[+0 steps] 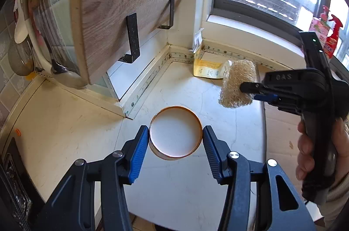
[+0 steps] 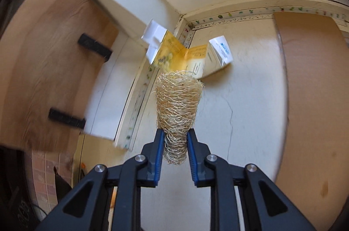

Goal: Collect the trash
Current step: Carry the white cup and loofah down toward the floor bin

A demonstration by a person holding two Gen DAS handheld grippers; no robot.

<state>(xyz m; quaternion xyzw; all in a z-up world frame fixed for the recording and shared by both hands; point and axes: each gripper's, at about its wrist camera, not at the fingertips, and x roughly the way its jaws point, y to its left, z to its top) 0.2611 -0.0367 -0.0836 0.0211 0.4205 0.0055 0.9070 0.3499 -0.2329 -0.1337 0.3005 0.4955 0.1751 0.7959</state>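
While my right gripper (image 2: 174, 139) is pinching the tan, fibrous loofah scrubber (image 2: 177, 104) by its near end above the cream countertop (image 1: 65, 117), my left gripper (image 1: 175, 132) is clamping a round, orange-rimmed paper cup (image 1: 175, 136), half open. A torn yellow-and-white carton (image 2: 187, 56) is lying beyond in the corner, its print unreadable; "OAS" is showing on the right gripper's body.

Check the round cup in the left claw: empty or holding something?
Empty. The cup sits upright between the left claw's fingers, and the left wrist view looks straight into it: only bare white bottom shows.
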